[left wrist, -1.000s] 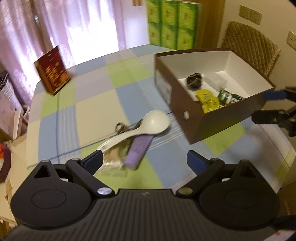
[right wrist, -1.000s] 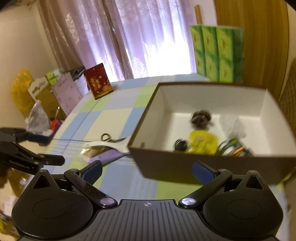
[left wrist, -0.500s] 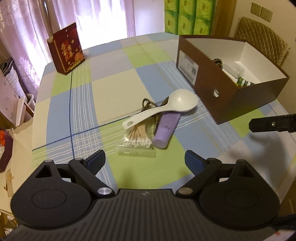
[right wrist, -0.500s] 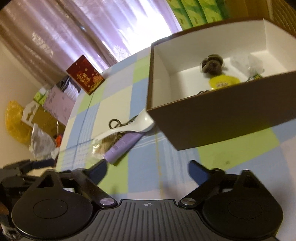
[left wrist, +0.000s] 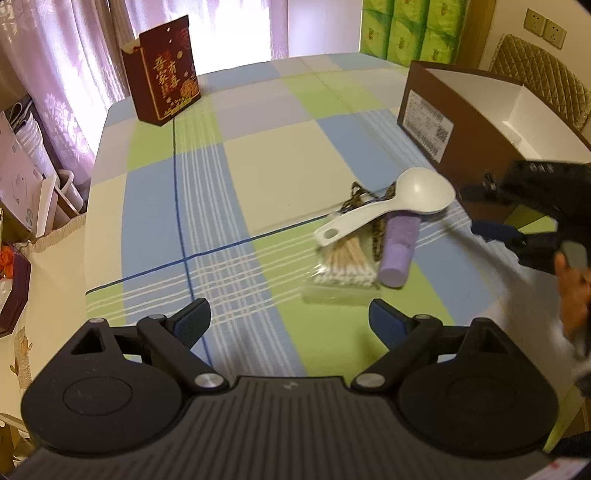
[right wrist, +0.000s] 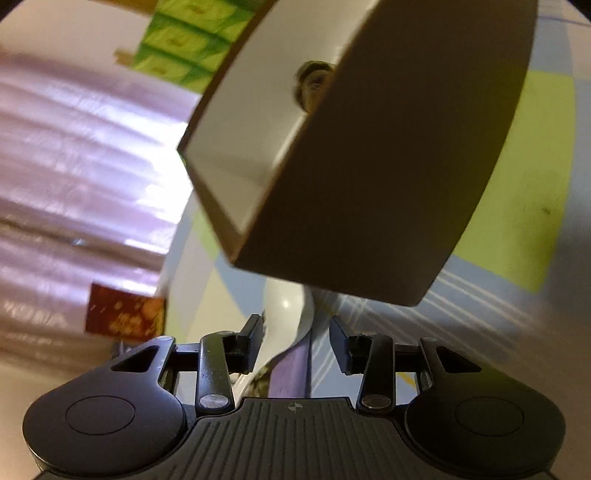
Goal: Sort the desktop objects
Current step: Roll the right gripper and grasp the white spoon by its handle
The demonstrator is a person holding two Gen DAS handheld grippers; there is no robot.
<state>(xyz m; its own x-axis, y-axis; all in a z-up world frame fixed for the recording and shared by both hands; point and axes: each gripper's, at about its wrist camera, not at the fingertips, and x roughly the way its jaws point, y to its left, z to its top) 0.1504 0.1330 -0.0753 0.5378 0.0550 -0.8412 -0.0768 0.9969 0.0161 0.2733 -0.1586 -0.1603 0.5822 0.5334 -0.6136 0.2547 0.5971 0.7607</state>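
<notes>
A white plastic spoon (left wrist: 399,205) lies across a lilac tube (left wrist: 398,251), a clear pack of cotton swabs (left wrist: 341,266) and a dark patterned cord (left wrist: 356,195) on the checked tablecloth. My left gripper (left wrist: 290,323) is open and empty, hanging just in front of the pile. My right gripper (right wrist: 297,345) is open, rolled sideways, its fingers on either side of the spoon bowl (right wrist: 284,314) and the lilac tube (right wrist: 291,369). It shows at the right in the left wrist view (left wrist: 524,221). The brown box (left wrist: 476,122) stands right of the pile.
A red gift bag (left wrist: 164,70) stands at the table's far left. Green tissue packs (left wrist: 410,29) are stacked behind the box, with a quilted chair (left wrist: 543,85) at the far right. Bags and boxes (left wrist: 26,173) crowd the floor left of the table.
My right gripper has swung down and rolled sideways, closing in on the spoon and tube. My left gripper has drawn back and left, so the pile sits farther right in its view.
</notes>
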